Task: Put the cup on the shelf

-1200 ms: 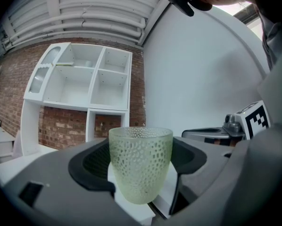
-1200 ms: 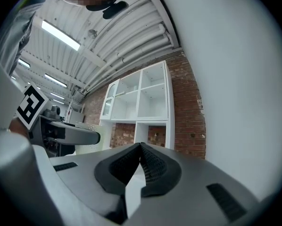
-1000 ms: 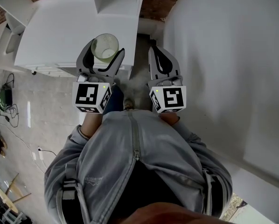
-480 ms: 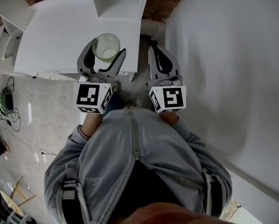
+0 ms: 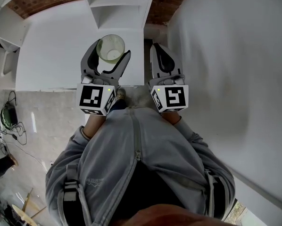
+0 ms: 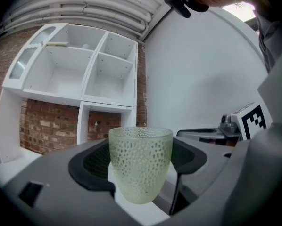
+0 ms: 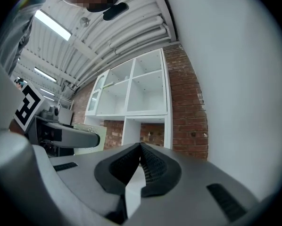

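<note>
The left gripper [image 5: 110, 54] clamps the upright cup [image 6: 141, 166], jaws spread wide. The shelf [image 6: 65, 74] stands at 12 o'clock, seemingly above cup height. The right gripper [image 7: 140, 164], at 3 o'clock, is closed, empty.

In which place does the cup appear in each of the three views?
Head view: cup at top centre, held in the left gripper.
Left gripper view: lower centre, between the fingers.
Right gripper view: left of centre, mostly hidden behind the left gripper.
Shared landmark: white shelf unit.
</note>
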Tool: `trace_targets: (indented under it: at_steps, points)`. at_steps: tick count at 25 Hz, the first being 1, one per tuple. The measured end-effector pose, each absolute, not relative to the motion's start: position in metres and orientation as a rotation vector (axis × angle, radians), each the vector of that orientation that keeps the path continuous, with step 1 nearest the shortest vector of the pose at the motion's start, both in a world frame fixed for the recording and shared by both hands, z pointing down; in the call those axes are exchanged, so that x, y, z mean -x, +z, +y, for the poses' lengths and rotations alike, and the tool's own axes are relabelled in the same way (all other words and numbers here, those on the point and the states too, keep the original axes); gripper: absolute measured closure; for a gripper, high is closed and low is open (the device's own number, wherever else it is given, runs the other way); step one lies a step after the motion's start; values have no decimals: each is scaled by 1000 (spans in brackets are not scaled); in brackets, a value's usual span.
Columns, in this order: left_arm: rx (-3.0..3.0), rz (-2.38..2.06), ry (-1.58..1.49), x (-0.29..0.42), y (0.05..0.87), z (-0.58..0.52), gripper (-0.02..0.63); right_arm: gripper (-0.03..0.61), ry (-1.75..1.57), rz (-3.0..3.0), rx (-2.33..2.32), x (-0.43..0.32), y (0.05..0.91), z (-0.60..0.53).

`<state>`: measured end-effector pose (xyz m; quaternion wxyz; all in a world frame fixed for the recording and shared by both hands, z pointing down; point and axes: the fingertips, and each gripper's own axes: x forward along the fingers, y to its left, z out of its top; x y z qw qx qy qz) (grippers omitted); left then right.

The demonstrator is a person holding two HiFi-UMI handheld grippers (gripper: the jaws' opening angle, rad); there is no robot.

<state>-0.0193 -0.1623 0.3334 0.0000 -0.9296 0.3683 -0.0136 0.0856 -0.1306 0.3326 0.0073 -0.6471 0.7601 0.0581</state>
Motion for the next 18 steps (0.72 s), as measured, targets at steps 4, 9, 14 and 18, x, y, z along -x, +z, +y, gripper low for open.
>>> trace_targets:
  at_steps: [4, 9, 14, 18]
  points:
    - [2944, 1093, -41, 17, 333, -191, 236, 552, 198, 2348, 2052, -83, 331, -161]
    - [2957, 1019, -43, 13, 334, -224, 236, 552, 205, 2311, 2098, -81, 332, -195]
    - [2982, 957, -43, 13, 337, -247, 236, 552, 197, 2271, 2152, -80, 336, -214]
    - [3006, 924, -44, 10, 339, -261, 236, 552, 190, 2263, 2184, -81, 339, -224]
